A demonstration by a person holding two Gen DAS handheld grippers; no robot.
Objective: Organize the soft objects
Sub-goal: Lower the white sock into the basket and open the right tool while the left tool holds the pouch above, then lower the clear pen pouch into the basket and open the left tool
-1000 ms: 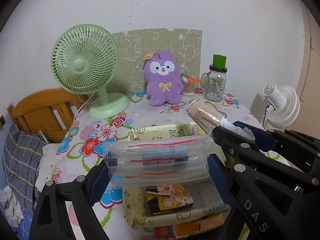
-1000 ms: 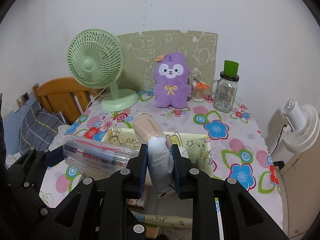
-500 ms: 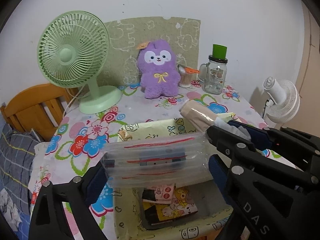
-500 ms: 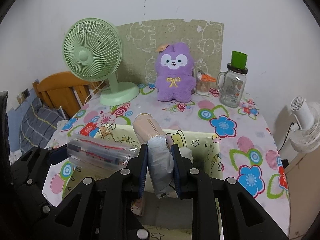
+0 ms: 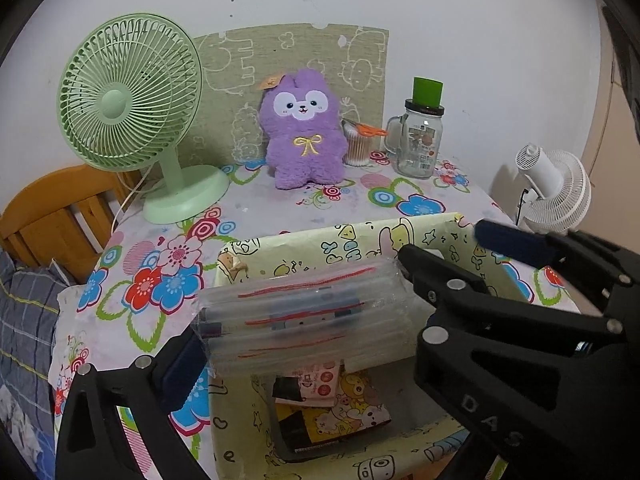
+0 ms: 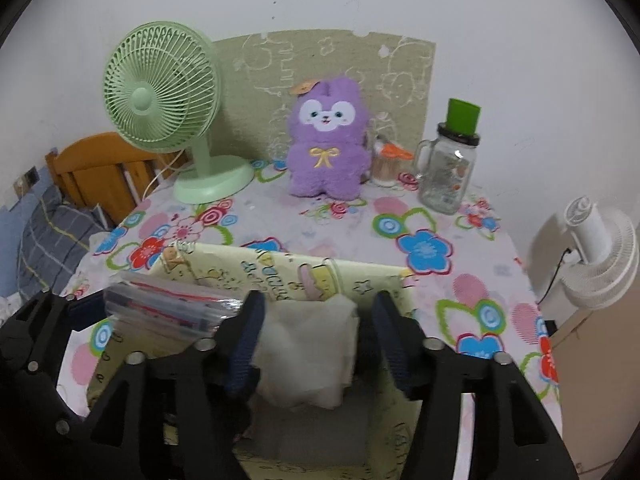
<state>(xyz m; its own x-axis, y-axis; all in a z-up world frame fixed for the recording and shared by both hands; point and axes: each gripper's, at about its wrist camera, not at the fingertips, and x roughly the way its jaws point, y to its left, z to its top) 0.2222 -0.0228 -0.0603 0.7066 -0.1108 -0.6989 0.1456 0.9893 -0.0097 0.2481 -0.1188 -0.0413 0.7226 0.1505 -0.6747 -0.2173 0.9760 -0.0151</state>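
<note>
Floral cloth covers my desk (image 5: 256, 208), with a yellow cartoon-print bin (image 5: 360, 240) at its near edge. Over the bin my left gripper (image 5: 332, 300) has its fingers spread wide and opening, a clear plastic pouch (image 5: 304, 312) lying between them. My right gripper (image 6: 316, 328) is opening too, a white soft bundle (image 6: 308, 352) loose between its fingers, inside the bin. Behind sit a green fan (image 5: 132, 96) and a purple plush (image 5: 304, 128).

White capital letters "DAS" stand on the black body of the right gripper (image 5: 476, 256), low at the right of the left wrist view. The print on the glass jar (image 5: 420, 140) label and the yellow cartoon box (image 5: 360, 240) is too small or distorted to read.
</note>
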